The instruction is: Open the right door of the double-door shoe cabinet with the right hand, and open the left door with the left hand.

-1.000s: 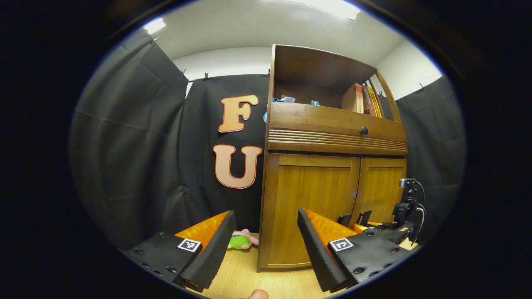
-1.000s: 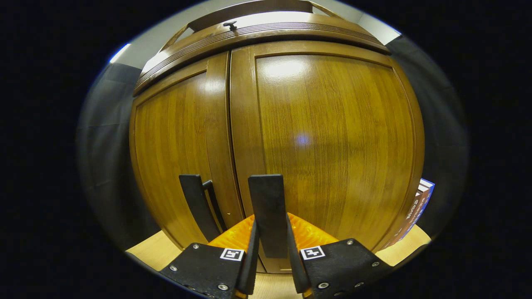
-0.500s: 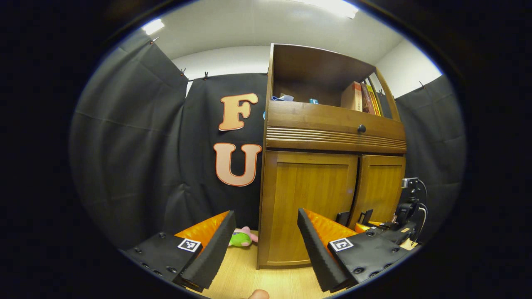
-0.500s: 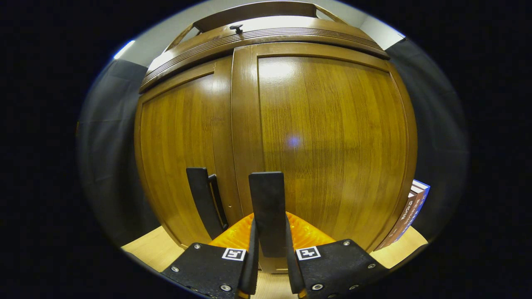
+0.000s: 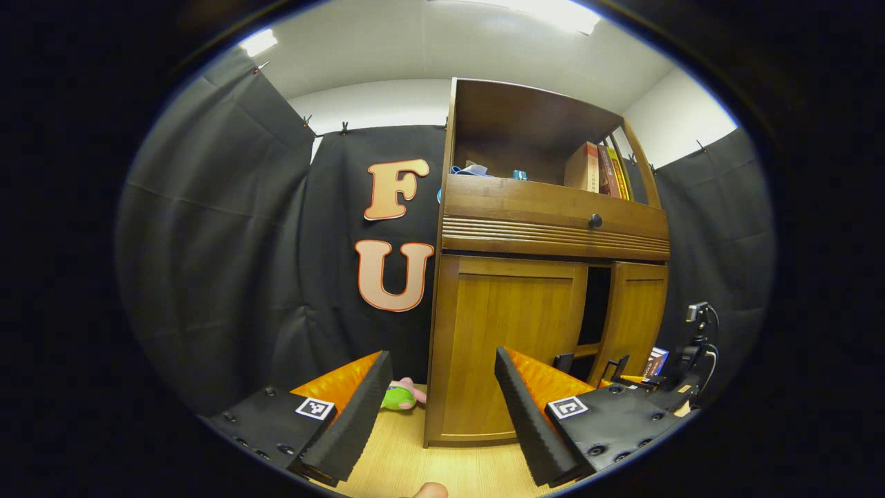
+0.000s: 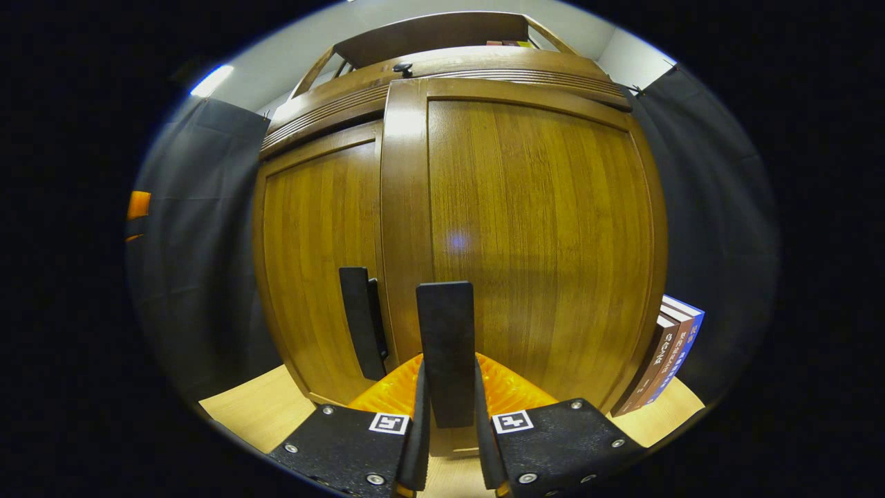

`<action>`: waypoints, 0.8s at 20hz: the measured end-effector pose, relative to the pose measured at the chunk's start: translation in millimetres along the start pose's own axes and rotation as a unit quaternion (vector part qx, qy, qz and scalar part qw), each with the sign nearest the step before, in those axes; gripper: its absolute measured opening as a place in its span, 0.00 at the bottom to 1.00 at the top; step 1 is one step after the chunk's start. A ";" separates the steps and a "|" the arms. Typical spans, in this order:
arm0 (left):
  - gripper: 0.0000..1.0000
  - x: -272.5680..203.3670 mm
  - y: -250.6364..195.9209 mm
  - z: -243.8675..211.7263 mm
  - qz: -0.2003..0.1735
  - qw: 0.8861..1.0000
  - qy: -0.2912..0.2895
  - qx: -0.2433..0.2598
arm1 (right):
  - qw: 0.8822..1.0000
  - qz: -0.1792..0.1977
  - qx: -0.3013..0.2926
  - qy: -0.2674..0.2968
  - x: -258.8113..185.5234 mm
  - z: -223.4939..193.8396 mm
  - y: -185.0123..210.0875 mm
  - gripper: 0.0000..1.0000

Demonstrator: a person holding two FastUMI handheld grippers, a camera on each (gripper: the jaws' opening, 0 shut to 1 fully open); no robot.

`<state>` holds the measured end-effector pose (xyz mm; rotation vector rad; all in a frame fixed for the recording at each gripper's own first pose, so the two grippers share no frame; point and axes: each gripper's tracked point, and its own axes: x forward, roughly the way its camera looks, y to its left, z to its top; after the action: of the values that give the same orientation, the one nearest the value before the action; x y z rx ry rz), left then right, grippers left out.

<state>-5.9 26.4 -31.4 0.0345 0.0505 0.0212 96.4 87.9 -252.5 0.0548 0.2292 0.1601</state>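
Note:
The wooden shoe cabinet [image 5: 546, 228] stands ahead in the left gripper view. Its left door [image 5: 508, 346] is closed, with a black handle [image 5: 563, 362] near the inner edge. The right door [image 5: 637, 311] stands ajar, and a dark gap [image 5: 594, 304] shows between the doors. My right gripper [image 5: 617, 373] holds that door low down. In the right gripper view the right door [image 6: 539, 228] is close up, and my right gripper [image 6: 448, 422] is shut on its black vertical handle [image 6: 446, 346]. The left door's handle [image 6: 359, 321] is just to the left. My left gripper [image 5: 442, 408] is open, well short of the cabinet.
A drawer with a dark knob [image 5: 594, 220] sits above the doors, and books [image 5: 598, 166] stand on the open shelf. More books [image 6: 664, 356] lean on the floor by the cabinet's right side. A green and pink plush toy [image 5: 401, 398] lies on the wooden floor [image 5: 408, 463].
The right door has swung out from closed, opening a dark gap between the doors. My right gripper has drawn back with the handle. The left gripper has hardly moved.

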 end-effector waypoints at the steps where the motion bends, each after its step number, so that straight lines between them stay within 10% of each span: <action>1: 0.99 -1.5 0.1 -0.2 0.001 1.000 0.000 0.000 | 1.000 0.000 0.002 -0.001 -5.6 -1.4 -1.7 0.30; 16: 0.95 -13.0 -26.1 3.3 -0.026 1.000 -0.010 0.001 | 1.000 -0.001 0.016 -0.005 -97.0 1.4 -44.1 0.29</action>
<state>-18.2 -0.1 -28.4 0.0346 0.0306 -0.0306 10.2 28.5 -232.9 0.0871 0.2215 0.1541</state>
